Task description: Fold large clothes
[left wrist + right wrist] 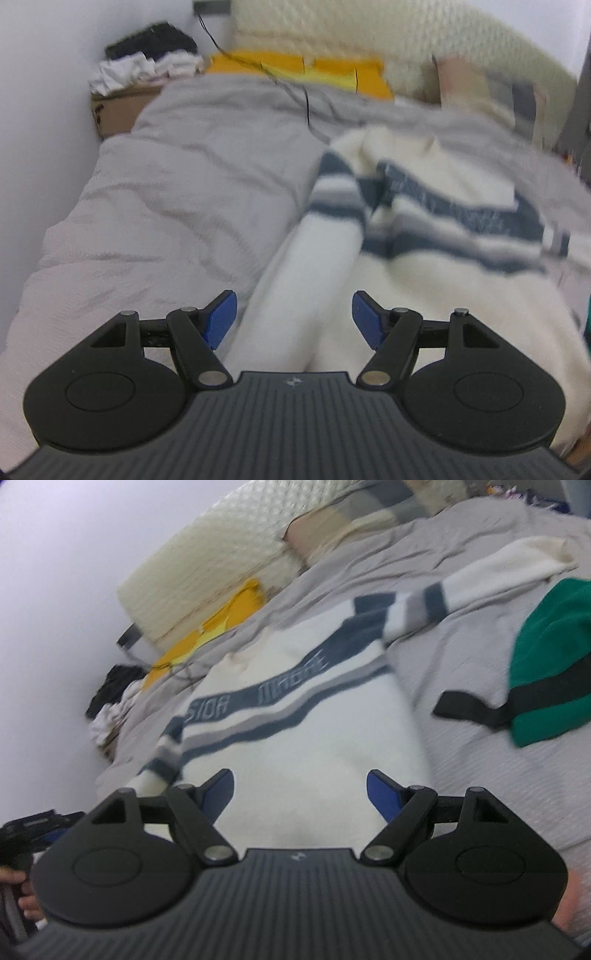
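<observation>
A cream sweater (pixel 436 236) with navy and grey stripes lies spread on the grey bedcover (pixel 177 192). Its left sleeve (pixel 317 251) runs down toward my left gripper (pixel 293 319), which is open; the sleeve's white end lies between and below the blue pads (pixel 221 317), and I see no pinch on it. In the right wrist view my right gripper (pixel 301 794) is open above the white lower body of the sweater (pixel 303 746), with nothing held. The other sleeve (pixel 480 579) stretches out to the upper right.
A green garment (pixel 546 664) with a black strap lies on the bed at right. Yellow cloth (pixel 306 70), a black cable (pixel 295 88) and a padded headboard (pixel 388 33) are at the far end. A cardboard box (pixel 118 107) piled with clothes stands by the left wall.
</observation>
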Demonstrator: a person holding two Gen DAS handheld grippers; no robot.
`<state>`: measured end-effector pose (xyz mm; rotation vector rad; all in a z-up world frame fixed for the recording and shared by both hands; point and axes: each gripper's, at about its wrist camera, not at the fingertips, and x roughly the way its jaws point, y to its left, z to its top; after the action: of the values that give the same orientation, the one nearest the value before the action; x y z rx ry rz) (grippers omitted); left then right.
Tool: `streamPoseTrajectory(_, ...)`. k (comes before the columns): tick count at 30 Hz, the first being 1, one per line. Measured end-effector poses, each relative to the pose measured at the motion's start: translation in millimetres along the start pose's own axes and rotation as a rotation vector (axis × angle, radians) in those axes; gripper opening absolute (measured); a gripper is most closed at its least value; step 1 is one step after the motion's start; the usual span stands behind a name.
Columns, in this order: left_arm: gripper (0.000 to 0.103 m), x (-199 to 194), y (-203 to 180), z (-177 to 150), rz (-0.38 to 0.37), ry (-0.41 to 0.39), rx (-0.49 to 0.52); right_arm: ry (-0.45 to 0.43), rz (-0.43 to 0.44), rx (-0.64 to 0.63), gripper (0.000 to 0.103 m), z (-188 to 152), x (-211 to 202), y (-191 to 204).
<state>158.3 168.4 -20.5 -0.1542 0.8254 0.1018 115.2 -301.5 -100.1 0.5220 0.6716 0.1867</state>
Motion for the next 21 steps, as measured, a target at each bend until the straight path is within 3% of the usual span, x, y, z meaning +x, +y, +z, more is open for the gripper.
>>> streamPoseTrajectory(3,0.074,15,10,-4,0.0,0.076,0.022,0.027,0.001,0.023,0.081,0,11,-3)
streamPoseTrajectory(9,0.071,55,30,-23,-0.076,0.25,-0.033,0.069,-0.007,0.116,0.081,-2,29,-16)
streamPoseTrajectory(10,0.067,60,34,-25,-0.089,0.265,-0.043,0.072,-0.012,0.117,0.081,-3,32,-16)
streamPoseTrajectory(12,0.03,62,40,-26,-0.107,0.283,-0.078,0.08,-0.026,0.102,0.081,-5,37,-14)
streamPoseTrajectory(14,0.012,58,52,-17,-0.11,0.266,-0.106,0.085,-0.042,0.085,0.081,-8,40,-12)
streamPoseTrajectory(21,0.009,17,114,67,-0.012,0.101,-0.156,0.091,-0.097,0.037,0.083,-10,60,-2)
